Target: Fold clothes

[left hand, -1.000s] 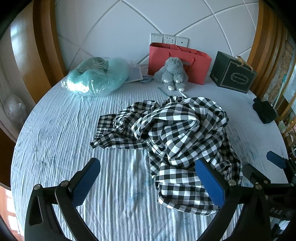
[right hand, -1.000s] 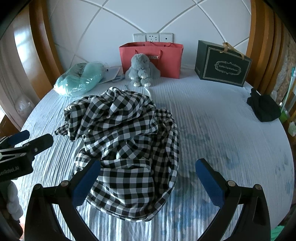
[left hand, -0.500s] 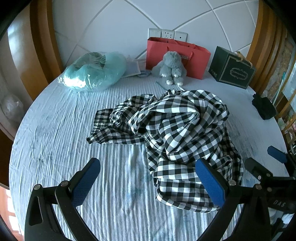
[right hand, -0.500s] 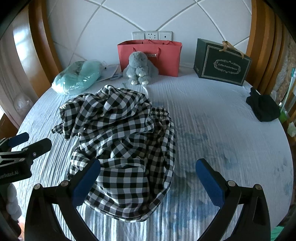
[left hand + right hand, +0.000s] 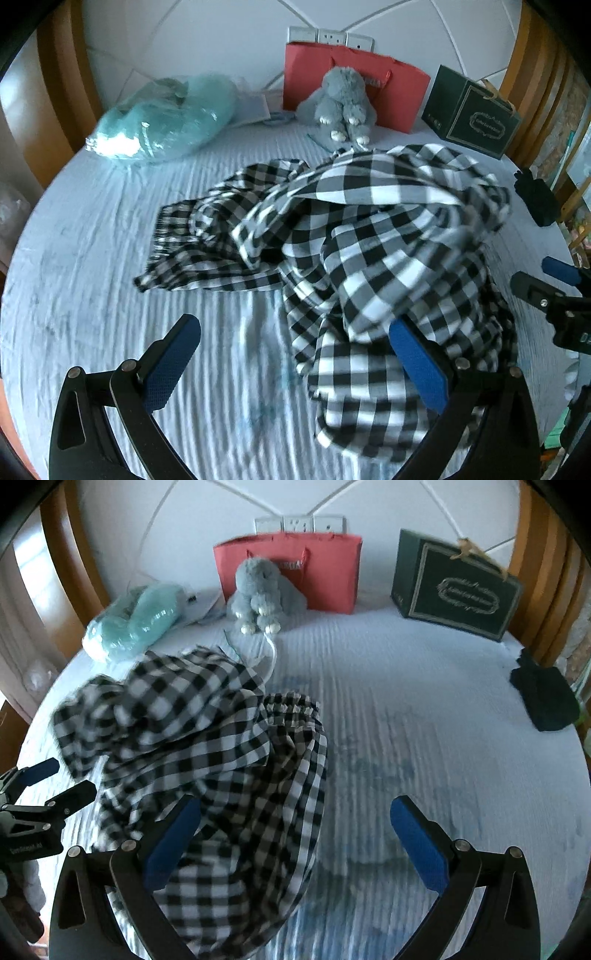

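A crumpled black-and-white checked garment lies in a heap on the round bed; it also shows in the right wrist view. My left gripper is open and empty, just short of the garment's near edge, with its right finger over the cloth. My right gripper is open and empty, with its left finger over the garment's near edge. Each gripper shows at the side of the other's view: the right one, the left one.
The bed sheet is light blue and ribbed. At the headboard stand a red paper bag, a grey plush rabbit, a dark green gift bag and a teal pillow in plastic. A black cloth item lies at the right edge.
Both grippers have moved forward and closer to the checked garment, which now fills more of each view. Both stay open.
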Action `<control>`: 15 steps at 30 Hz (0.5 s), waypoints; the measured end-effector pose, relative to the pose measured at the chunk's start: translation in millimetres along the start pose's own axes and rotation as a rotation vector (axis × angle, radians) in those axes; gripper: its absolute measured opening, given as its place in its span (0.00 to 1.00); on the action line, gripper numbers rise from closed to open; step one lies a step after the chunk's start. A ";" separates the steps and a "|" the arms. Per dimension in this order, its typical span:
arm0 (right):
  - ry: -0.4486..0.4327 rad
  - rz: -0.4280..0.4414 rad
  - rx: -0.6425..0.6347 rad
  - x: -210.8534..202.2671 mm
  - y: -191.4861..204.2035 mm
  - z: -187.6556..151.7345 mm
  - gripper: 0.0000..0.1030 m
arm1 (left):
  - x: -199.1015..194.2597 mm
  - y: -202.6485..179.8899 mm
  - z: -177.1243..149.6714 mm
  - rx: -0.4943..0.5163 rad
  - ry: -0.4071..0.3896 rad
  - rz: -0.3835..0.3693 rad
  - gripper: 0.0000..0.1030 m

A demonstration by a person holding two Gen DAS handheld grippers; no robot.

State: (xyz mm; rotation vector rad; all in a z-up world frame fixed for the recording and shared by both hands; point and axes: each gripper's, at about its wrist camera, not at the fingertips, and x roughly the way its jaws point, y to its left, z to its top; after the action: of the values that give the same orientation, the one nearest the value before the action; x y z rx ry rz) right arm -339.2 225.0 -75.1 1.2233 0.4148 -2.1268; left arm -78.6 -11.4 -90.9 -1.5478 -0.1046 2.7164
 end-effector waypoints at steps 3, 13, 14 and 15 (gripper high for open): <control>0.042 -0.008 -0.022 25.7 2.5 9.0 1.00 | 15.5 -1.9 7.5 0.002 0.007 0.000 0.96; 0.150 0.062 0.002 91.4 6.0 24.7 0.80 | 56.7 20.2 27.1 -0.114 0.110 -0.123 0.10; 0.160 0.086 -0.001 93.9 8.7 24.9 0.58 | 53.3 23.7 27.7 -0.114 0.098 -0.110 0.09; 0.165 0.109 -0.002 94.0 11.5 25.3 0.21 | 47.8 28.0 28.1 -0.113 0.084 -0.094 0.08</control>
State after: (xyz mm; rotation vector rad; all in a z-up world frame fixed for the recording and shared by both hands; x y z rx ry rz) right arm -382.0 167.4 -141.9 1.3938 0.4124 -1.9412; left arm -126.6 -38.7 -119.6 -1.6381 -0.3261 2.6110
